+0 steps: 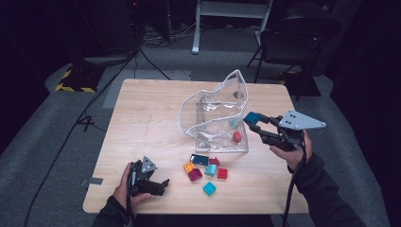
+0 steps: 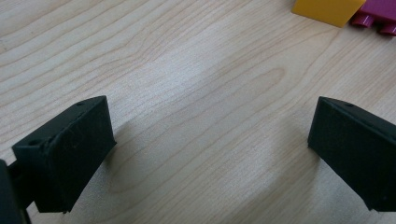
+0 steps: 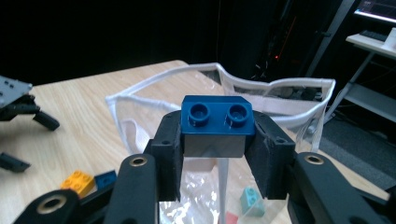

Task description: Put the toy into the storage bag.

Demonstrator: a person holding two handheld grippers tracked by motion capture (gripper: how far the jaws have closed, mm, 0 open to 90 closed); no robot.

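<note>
Two bricks already lie in the clear bag point(image 1: 215, 120), the right claw point(image 1: 256, 124) clamped on a blue brick point(image 3: 217, 116) at its mouth (left claw point(image 1: 160, 185) apart, idle), seven bricks point(image 1: 206, 170) waiting on the bench point(image 1: 142, 123).

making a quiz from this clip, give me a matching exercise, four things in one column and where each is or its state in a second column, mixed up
Things:
1. dark blue brick
2. red brick
3. left gripper
4. yellow brick

Places or states:
a. inside the clear bag
b. open, jaws wide apart, low over the table
c. clamped between the right gripper's jaws, beside the bag
d. on the table in the loose cluster in front of the bag

Pairs: 1-c, 2-a, 3-b, 4-d
</note>
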